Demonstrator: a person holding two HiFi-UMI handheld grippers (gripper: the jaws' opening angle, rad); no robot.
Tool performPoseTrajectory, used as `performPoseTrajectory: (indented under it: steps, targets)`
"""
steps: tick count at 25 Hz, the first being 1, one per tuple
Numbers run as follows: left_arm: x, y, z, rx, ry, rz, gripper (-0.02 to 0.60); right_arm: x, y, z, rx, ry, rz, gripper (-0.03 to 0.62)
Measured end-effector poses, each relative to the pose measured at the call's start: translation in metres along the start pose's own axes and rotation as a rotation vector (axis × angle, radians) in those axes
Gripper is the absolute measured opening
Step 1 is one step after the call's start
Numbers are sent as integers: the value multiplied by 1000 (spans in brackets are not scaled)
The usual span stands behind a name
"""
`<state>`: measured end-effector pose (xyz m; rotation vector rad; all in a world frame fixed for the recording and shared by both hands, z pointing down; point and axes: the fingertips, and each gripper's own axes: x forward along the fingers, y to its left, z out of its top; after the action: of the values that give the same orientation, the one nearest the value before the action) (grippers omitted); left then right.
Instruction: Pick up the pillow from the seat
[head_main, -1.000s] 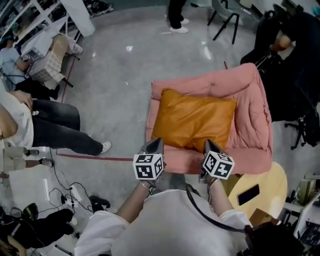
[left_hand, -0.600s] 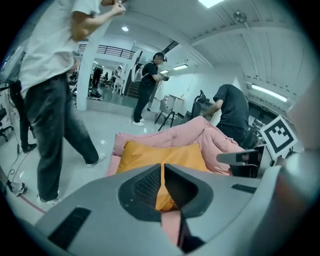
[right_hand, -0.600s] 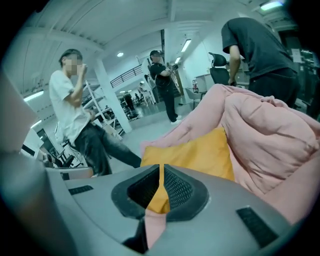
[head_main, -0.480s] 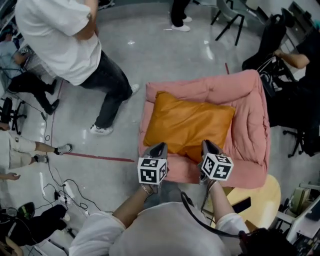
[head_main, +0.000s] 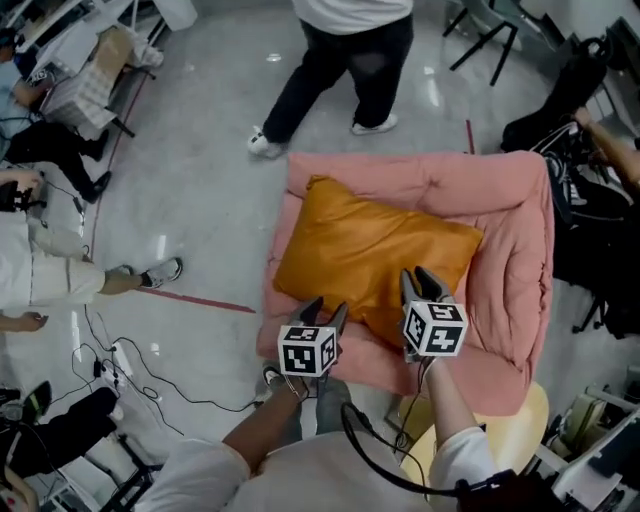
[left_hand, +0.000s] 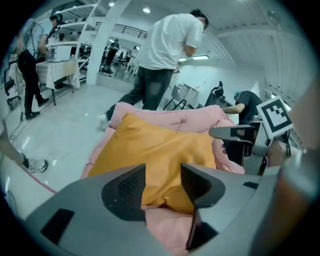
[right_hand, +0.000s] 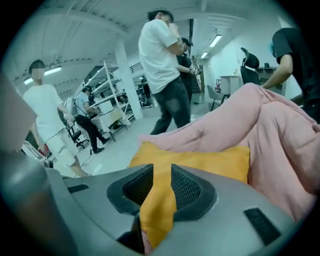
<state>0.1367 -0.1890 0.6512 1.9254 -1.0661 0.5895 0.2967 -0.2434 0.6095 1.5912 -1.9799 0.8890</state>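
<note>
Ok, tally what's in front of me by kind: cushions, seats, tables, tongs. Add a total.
pillow, orange: 1
seat, pink: 1
round table, yellow: 1
tongs: 2; left tongs have just been opening, nothing between the pads; right tongs have just been opening, pillow fabric between them
Total: 5

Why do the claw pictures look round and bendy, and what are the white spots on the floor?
Left gripper view and right gripper view: a wide-angle lens curves straight lines and darkens the corners. Head view: the white spots are glare on the glossy floor, while the orange pillow looks sharp.
</note>
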Motion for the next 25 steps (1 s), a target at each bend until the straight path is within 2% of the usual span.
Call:
performPoseTrajectory:
  steps: [4, 6, 10, 16, 21, 23, 25]
  targets:
    - [19, 3, -24, -128, 54, 8, 257, 27, -5, 0, -112, 62, 37, 153]
    - [28, 4, -31, -162, 69, 16, 297, 40, -9, -1, -180, 91, 56, 205]
    - [50, 7, -45, -227, 105, 31, 351, 67, -17, -2, -303, 142, 87, 257]
    - [81, 4, -69, -352, 165, 17, 365, 105, -32, 4, -548, 216, 99, 275]
    - [106, -5, -84, -458, 210, -12, 365, 134, -41, -12, -790, 352, 172, 278]
    - [120, -8, -91, -501, 229, -17, 365, 146, -48, -26, -818, 414, 211, 278]
    - [136, -9, -99, -536, 243, -17, 365, 157, -54, -37, -789, 448, 247, 276]
